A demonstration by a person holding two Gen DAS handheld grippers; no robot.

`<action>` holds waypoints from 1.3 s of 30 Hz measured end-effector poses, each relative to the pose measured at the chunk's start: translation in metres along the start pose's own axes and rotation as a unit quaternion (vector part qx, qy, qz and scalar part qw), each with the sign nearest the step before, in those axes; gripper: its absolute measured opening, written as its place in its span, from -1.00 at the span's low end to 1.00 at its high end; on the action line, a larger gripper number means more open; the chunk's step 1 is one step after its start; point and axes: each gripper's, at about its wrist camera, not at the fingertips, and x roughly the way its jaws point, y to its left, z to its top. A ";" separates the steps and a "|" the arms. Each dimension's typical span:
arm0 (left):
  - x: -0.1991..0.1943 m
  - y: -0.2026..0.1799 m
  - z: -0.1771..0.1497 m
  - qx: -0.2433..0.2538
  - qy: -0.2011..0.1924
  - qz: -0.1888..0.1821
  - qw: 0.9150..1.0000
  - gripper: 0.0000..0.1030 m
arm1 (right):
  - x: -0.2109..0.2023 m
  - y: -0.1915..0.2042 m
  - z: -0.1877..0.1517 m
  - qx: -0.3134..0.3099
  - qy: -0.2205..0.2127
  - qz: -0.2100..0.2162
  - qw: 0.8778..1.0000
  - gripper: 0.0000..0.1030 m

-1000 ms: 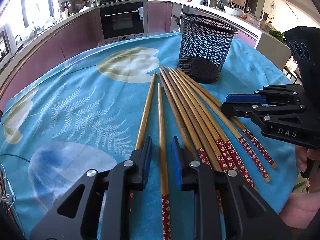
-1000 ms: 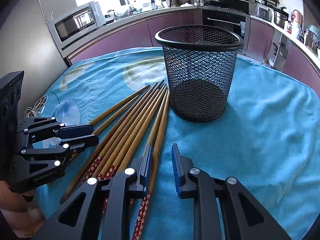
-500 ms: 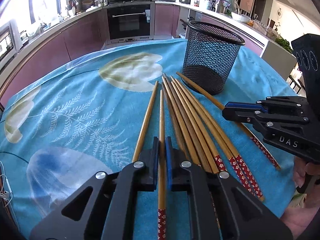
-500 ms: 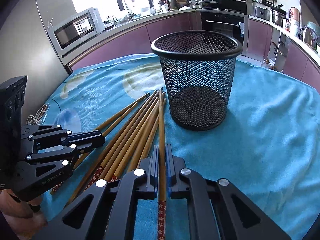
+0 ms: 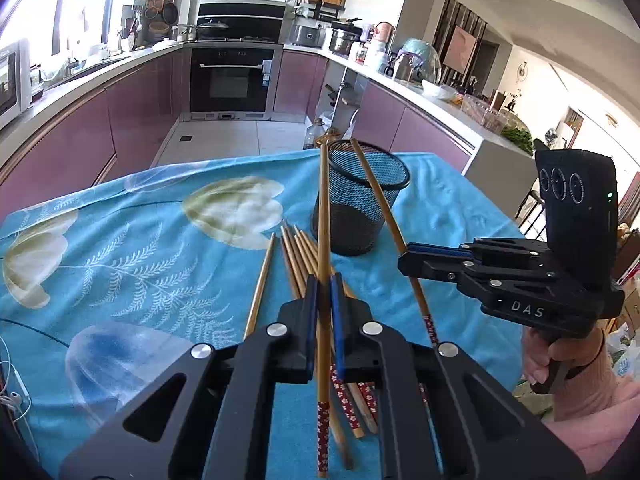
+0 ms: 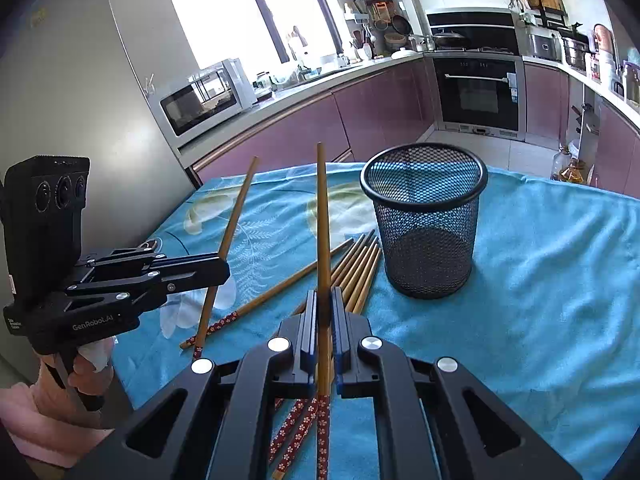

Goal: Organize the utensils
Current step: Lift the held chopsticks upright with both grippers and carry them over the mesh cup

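A black mesh cup (image 5: 360,208) (image 6: 424,220) stands upright and empty on the blue flowered tablecloth (image 5: 140,260). Several bamboo chopsticks with red patterned ends (image 5: 298,254) (image 6: 360,264) lie in a loose row in front of it. My left gripper (image 5: 324,286) (image 6: 222,270) is shut on one chopstick (image 5: 323,208), held off the cloth with its thin tip raised. My right gripper (image 6: 324,300) (image 5: 404,258) is shut on another chopstick (image 6: 323,220), also lifted and tilted up. In the left wrist view both tips reach the cup's rim.
A single chopstick (image 5: 260,284) lies apart, left of the row. A white earphone cable (image 5: 12,380) trails at the table's left edge. Pink-fronted kitchen cabinets, an oven (image 6: 476,96) and a microwave (image 6: 200,100) ring the table. A hand in a pink sleeve (image 5: 576,392) holds the right gripper.
Both grippers shut, each on one chopstick that lay on the cloth. They then rose with the chopsticks, whose thin tips now point up in the air.
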 end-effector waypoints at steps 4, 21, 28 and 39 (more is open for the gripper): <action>-0.020 -0.007 0.009 -0.004 -0.024 -0.029 0.999 -0.86 | -0.016 0.002 0.007 -0.004 -0.026 0.003 1.000 -0.89; -0.049 -0.016 0.072 -0.023 -0.111 -0.074 0.991 -0.86 | -0.054 -0.005 0.056 -0.031 -0.104 -0.014 0.994 -0.89; -0.050 -0.020 0.106 -0.020 -0.134 -0.073 0.988 -0.86 | -0.063 -0.011 0.084 -0.039 -0.129 -0.027 0.990 -0.89; -0.049 -0.030 0.154 -0.012 -0.163 -0.067 0.984 -0.86 | -0.067 -0.020 0.123 -0.051 -0.158 -0.051 0.985 -0.89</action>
